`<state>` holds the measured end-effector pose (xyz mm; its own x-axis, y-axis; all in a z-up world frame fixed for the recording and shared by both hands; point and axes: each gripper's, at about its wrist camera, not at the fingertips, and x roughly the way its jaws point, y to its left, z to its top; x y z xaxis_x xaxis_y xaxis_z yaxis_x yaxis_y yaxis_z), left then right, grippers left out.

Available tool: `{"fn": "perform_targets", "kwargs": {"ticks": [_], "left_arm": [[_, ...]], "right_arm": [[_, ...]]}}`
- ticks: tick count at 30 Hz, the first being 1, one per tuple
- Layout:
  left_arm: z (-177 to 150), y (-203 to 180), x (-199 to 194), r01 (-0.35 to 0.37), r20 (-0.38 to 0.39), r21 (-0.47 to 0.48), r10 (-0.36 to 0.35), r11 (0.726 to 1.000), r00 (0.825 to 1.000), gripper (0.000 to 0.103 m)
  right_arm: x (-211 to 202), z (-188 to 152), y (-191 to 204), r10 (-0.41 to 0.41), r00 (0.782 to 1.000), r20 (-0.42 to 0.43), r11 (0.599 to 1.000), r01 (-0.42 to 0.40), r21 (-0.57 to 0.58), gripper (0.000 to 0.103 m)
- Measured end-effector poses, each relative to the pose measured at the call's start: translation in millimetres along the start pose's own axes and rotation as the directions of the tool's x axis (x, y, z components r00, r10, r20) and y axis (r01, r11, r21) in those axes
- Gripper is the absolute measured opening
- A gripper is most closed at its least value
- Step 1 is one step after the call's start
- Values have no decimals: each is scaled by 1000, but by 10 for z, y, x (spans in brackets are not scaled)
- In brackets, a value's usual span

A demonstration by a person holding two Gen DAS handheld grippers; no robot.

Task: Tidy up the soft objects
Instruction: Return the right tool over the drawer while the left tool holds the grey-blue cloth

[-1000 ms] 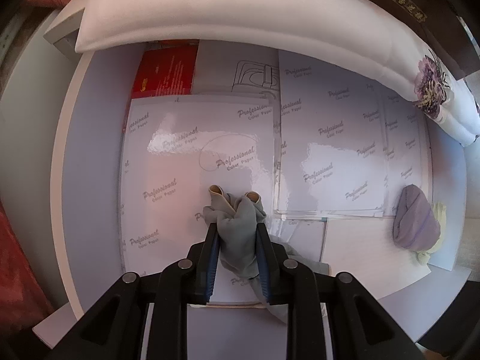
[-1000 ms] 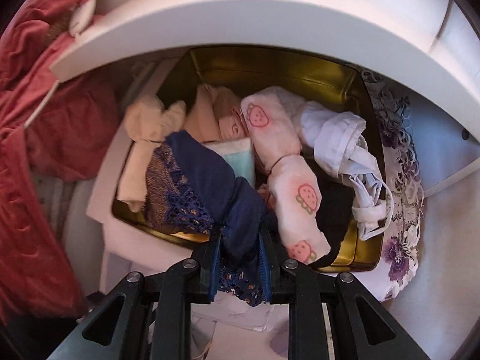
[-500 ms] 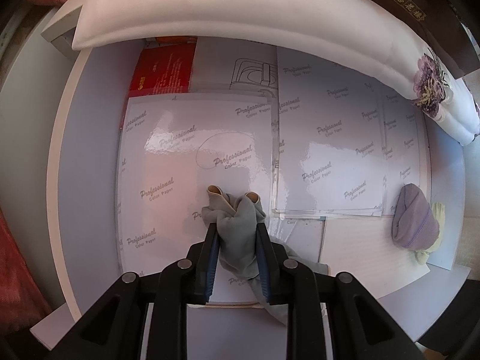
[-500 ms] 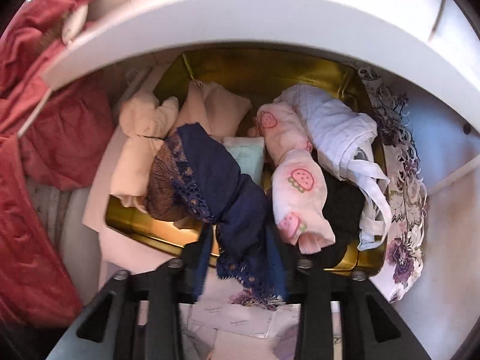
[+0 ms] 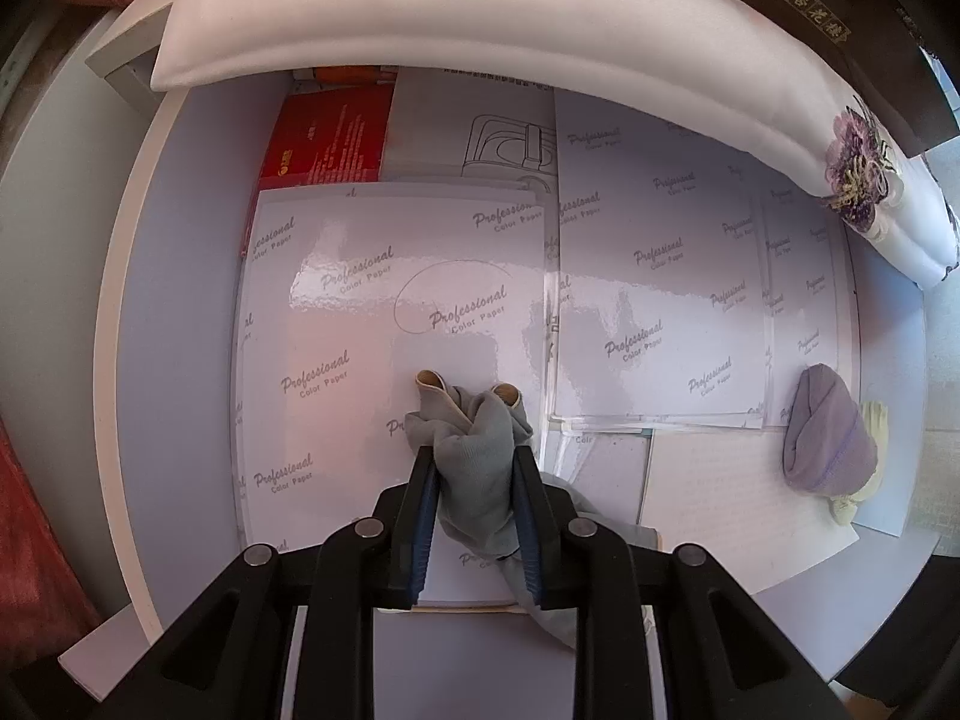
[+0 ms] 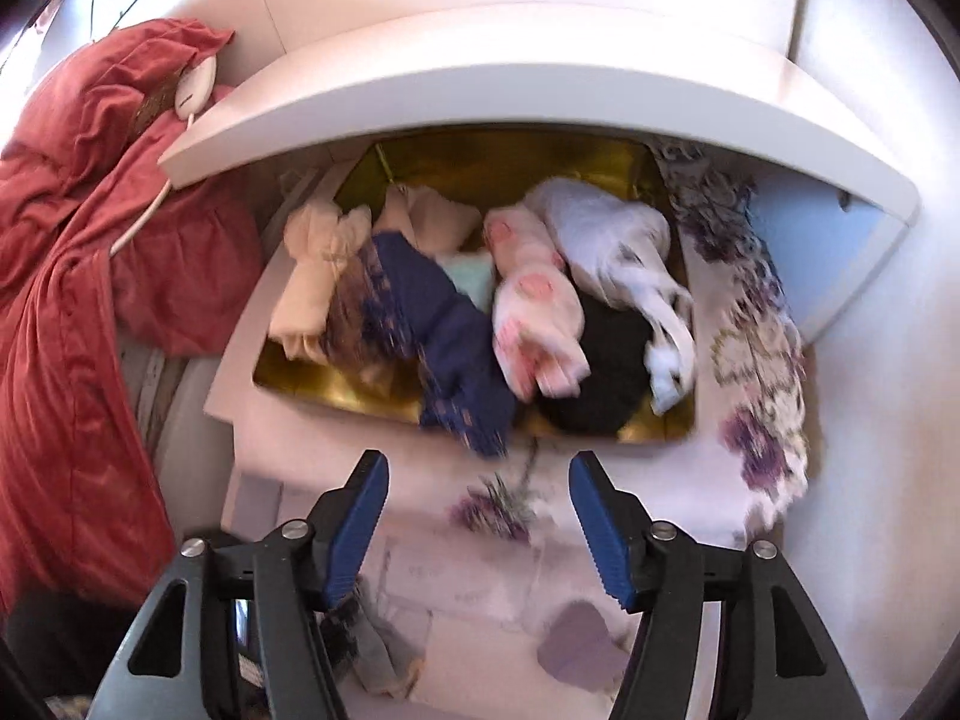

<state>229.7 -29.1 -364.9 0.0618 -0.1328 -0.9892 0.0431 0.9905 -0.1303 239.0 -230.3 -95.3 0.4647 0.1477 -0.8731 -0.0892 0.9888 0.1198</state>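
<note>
My left gripper points straight down and is shut on a bunched grey sock over glossy paper sheets. In the right wrist view a gold tin under a white shelf holds several rolled soft items. A navy lace garment lies in it and hangs over its front rim. A pink strawberry-print roll and a white cloth lie beside it. My right gripper is pulled back from the tin, its jaws opening, with nothing between them.
A purple rolled cloth and a pale yellow piece lie at the desk's right edge. A red packet sits at the back under a white foam pad. A red quilt fills the left. A floral cloth drapes beside the tin.
My right gripper let go of the navy lace garment, opened and drew back from the tin. The garment now rests over the tin's front rim. The left gripper and its sock have not moved.
</note>
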Motion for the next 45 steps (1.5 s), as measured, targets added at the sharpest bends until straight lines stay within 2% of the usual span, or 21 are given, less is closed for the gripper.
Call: {"fn": "perform_targets", "kwargs": {"ticks": [6, 9, 10, 14, 19, 26, 34, 45], "left_arm": [[-6, 4, 3, -2, 3, 3, 2, 1000, 1000, 25], [-10, 2, 2, -3, 4, 7, 3, 1000, 1000, 25], [-12, -1, 3, -4, 5, 8, 4, 1000, 1000, 25], [-22, -17, -8, -5, 8, 11, 5, 1000, 1000, 25], [-23, -20, -7, -4, 10, 12, 4, 1000, 1000, 25], [-23, -14, -22, 6, 8, 5, -6, 1000, 1000, 23], [-13, -25, -73, 31, 18, 17, -31, 999, 999, 20], [-20, -5, -148, 50, 23, 10, -50, 999, 998, 20]], "right_arm": [[77, -433, -303, -39, 994, -106, 999, 42, 29, 71], [192, -622, -445, -74, 980, -185, 995, 86, 58, 72], [264, -697, -520, -95, 969, -226, 991, 115, 74, 72], [445, -841, -728, -118, 945, -306, 976, 167, 140, 72], [553, -894, -862, -115, 934, -339, 963, 189, 194, 73], [741, -988, -1000, -142, 903, -405, 941, 250, 229, 74], [796, -995, -1012, -136, 903, -408, 936, 252, 246, 74], [921, -1045, -1043, -147, 881, -450, 933, 275, 233, 74]]}}
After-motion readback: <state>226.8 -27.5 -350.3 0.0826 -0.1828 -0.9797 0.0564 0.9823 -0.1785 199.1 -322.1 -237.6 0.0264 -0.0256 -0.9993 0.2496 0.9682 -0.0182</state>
